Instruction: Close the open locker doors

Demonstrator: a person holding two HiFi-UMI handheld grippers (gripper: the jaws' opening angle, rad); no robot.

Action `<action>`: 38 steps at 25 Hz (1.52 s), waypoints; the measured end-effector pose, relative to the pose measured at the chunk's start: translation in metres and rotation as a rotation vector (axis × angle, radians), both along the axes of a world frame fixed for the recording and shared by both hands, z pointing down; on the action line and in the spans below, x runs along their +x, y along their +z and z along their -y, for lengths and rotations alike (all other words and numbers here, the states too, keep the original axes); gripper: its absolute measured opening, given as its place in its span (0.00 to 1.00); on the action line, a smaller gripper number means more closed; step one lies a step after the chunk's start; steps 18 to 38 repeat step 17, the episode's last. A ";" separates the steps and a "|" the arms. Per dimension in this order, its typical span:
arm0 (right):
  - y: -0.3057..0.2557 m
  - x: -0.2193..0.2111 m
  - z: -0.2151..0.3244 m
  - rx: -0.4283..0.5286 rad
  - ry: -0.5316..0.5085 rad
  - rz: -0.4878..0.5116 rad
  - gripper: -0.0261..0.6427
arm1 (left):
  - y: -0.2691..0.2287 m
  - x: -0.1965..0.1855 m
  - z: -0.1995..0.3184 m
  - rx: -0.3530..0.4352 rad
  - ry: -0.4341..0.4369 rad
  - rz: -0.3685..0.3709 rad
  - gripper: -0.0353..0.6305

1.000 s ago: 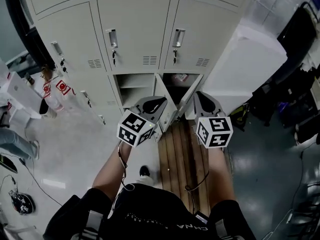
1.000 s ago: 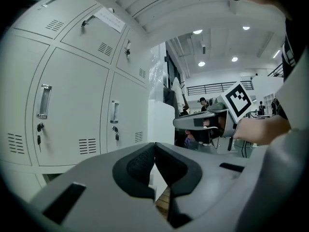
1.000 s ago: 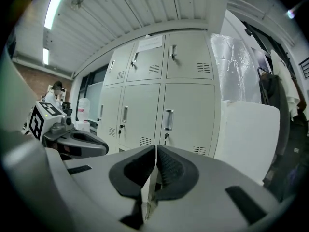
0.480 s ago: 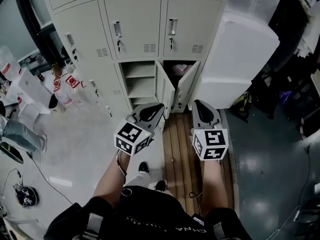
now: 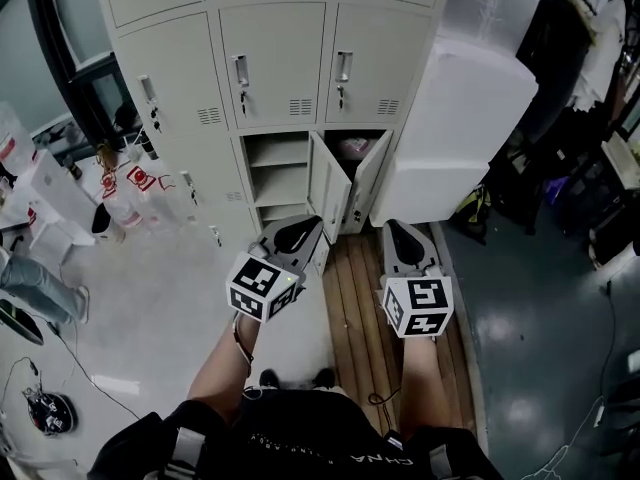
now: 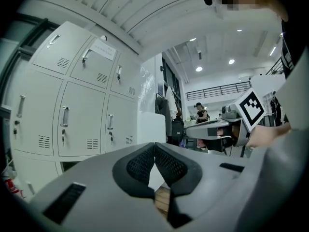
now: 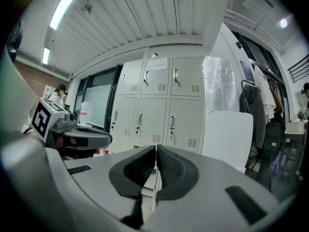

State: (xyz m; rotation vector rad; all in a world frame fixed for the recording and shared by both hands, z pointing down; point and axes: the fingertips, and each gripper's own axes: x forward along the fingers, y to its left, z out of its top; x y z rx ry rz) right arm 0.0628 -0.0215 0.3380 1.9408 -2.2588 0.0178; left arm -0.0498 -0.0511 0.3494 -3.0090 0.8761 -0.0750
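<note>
Two open locker doors (image 5: 330, 183) stand ahead of left gripper (image 5: 300, 230) and right gripper (image 5: 397, 230).

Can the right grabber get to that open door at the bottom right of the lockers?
Probably yes, after a step closer. The right gripper is shut and empty, held short of the open door and not touching it. Only wooden floorboards lie between them, so nothing seems to block the way.
</note>
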 end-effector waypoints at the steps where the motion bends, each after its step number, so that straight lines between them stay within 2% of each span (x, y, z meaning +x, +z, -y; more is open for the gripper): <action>1: 0.001 -0.006 0.000 -0.004 0.004 -0.003 0.09 | -0.001 -0.005 -0.001 0.005 0.006 0.003 0.08; 5: 0.010 -0.033 -0.003 -0.026 -0.002 0.000 0.09 | 0.001 -0.027 -0.002 0.016 0.007 0.011 0.08; 11: 0.007 -0.053 -0.007 -0.029 -0.004 -0.008 0.09 | -0.003 -0.048 0.003 0.018 -0.042 -0.031 0.08; 38: 0.007 -0.053 -0.007 -0.025 0.007 -0.010 0.09 | -0.004 -0.047 0.004 0.026 -0.029 -0.041 0.08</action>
